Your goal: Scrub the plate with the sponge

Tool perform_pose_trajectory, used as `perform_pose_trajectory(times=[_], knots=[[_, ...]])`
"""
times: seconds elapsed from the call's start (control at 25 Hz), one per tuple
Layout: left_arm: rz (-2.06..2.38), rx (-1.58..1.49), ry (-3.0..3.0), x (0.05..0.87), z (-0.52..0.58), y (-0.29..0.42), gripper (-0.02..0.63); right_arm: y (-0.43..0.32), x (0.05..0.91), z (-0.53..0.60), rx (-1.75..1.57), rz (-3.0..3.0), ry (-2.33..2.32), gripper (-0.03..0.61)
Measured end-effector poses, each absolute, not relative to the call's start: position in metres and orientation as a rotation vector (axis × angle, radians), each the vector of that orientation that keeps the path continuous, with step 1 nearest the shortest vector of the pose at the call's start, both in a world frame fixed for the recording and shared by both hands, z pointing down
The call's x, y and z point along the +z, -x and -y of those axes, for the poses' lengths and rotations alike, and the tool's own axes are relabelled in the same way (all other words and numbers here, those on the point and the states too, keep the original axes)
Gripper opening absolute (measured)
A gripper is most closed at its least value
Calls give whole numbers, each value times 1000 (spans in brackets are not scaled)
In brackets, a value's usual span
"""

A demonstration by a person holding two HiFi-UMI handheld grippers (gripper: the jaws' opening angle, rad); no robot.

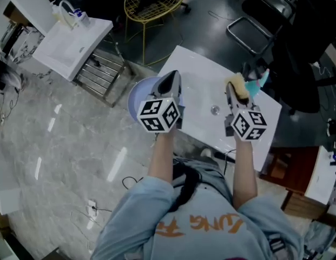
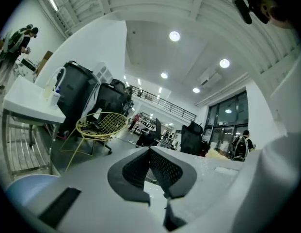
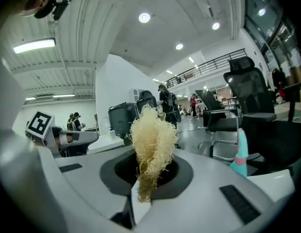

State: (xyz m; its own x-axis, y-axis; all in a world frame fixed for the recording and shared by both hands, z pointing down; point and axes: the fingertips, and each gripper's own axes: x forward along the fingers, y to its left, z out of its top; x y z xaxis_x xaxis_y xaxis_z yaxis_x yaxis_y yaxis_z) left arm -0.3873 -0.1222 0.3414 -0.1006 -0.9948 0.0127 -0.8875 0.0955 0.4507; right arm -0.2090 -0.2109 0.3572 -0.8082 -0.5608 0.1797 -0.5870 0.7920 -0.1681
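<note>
A pale blue plate [image 1: 137,97] sits at the left edge of the white sink top [image 1: 197,75], partly under my left gripper [image 1: 172,80]. In the left gripper view, the plate [image 2: 24,194] shows only as a blue patch at the bottom left, below the gripper body. The left gripper [image 2: 150,152] is shut, its meshed pads meet, and I see nothing between them. My right gripper [image 1: 236,99] hovers over the right of the basin, shut on a yellow fibrous sponge [image 1: 237,86]. The sponge [image 3: 152,137] stands up from the right gripper [image 3: 149,178].
The basin's drain [image 1: 215,110] lies between the two grippers. A teal brush-like thing [image 1: 258,83] stands at the sink's far right corner. A yellow wire chair [image 1: 154,1], a metal rack [image 1: 100,72], a white side table [image 1: 70,45] and black office chairs [image 1: 254,28] surround the sink.
</note>
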Motion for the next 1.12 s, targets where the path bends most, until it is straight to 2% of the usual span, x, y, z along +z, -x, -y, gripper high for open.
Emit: perform_pose_trajectory(times=[0.76, 1.12], knots=[[1742, -373, -2447, 255, 235, 172, 2, 25, 268, 277, 96, 2777, -1487, 29], [1695, -348, -2493, 249, 256, 134, 2, -18, 266, 287, 96, 2732, -1546, 29]])
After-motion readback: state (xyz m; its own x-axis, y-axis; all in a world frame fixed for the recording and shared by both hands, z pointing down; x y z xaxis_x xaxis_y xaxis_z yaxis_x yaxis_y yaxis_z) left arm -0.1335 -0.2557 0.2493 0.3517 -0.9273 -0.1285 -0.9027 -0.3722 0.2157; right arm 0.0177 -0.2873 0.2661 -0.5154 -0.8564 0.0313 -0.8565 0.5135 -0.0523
